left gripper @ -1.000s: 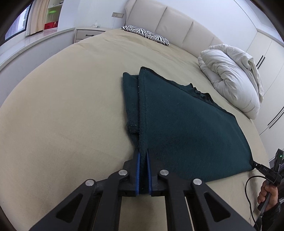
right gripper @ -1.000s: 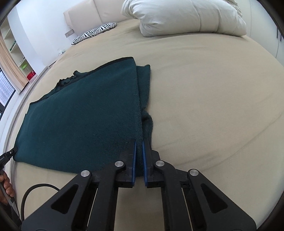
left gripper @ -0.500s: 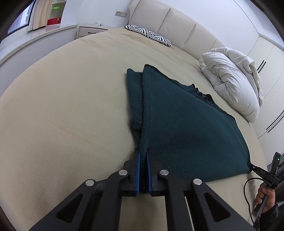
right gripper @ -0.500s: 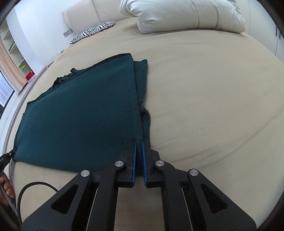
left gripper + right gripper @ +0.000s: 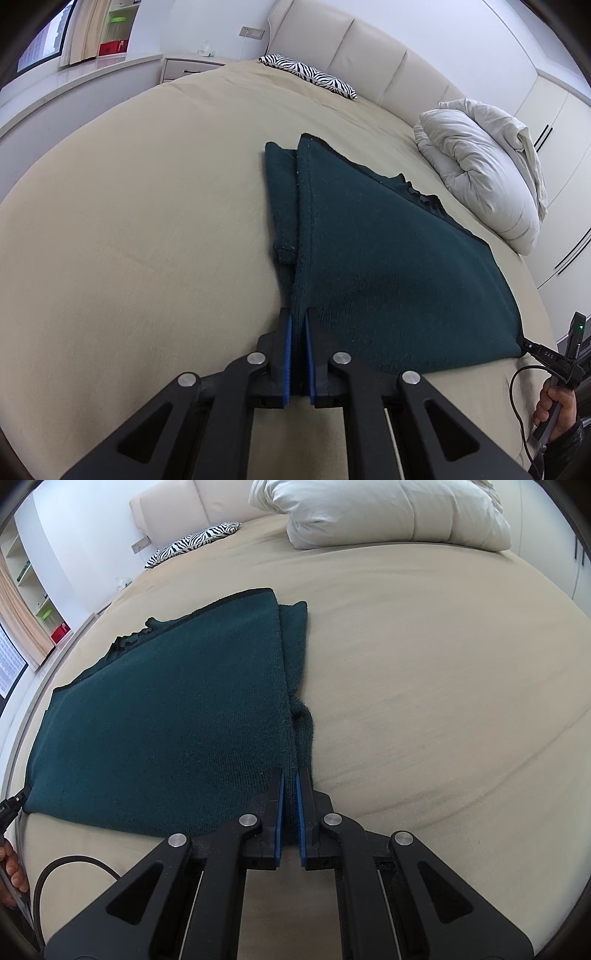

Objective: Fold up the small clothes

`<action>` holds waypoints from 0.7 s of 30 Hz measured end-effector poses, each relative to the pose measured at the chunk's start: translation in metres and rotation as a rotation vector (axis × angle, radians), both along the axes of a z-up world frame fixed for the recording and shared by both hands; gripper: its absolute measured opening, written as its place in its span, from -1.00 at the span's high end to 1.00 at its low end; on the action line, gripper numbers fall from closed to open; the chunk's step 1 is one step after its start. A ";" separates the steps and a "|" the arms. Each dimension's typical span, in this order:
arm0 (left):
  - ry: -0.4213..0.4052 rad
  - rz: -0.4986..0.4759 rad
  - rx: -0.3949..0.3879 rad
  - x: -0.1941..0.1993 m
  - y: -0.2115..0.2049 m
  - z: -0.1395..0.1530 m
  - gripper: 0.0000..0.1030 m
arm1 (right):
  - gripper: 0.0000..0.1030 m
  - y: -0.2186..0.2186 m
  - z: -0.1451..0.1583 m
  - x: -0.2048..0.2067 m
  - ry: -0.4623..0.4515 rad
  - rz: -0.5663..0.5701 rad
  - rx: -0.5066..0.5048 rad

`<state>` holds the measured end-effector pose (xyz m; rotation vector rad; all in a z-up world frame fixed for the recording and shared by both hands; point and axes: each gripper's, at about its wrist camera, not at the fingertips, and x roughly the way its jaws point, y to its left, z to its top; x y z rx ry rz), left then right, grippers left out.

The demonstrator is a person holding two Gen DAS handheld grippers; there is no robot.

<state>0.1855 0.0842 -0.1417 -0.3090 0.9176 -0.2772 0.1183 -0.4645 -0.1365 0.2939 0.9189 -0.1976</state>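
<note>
A dark green knitted garment (image 5: 388,266) lies flat on the beige bed (image 5: 129,240), one side folded over so a narrow strip shows under its edge. My left gripper (image 5: 297,317) is shut on its near left corner. In the right wrist view the same garment (image 5: 166,709) spreads to the left, and my right gripper (image 5: 290,775) is shut on its near right corner. Each gripper also shows small in the other's view, at the opposite near corner: the right gripper (image 5: 526,345) and the left gripper (image 5: 16,801).
A bunched white duvet (image 5: 480,166) lies at the far right of the bed, a zebra-striped pillow (image 5: 310,75) by the padded headboard. A nightstand (image 5: 184,68) stands beyond the bed, wardrobe doors (image 5: 554,110) at the right. A hand (image 5: 554,406) holds the right gripper.
</note>
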 end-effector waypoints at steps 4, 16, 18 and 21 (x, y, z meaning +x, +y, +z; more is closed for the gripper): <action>-0.009 -0.004 0.016 -0.001 -0.002 0.003 0.82 | 0.91 0.000 -0.002 0.001 0.004 0.005 0.004; -0.164 0.015 0.087 0.023 -0.022 0.069 0.33 | 0.26 -0.005 0.060 0.004 -0.134 -0.006 0.088; -0.198 -0.018 0.108 0.043 -0.044 0.073 0.32 | 0.26 0.011 0.067 0.028 -0.148 0.058 0.124; -0.202 -0.066 0.126 0.073 -0.080 0.070 0.32 | 0.26 0.041 0.065 0.082 -0.183 0.170 0.212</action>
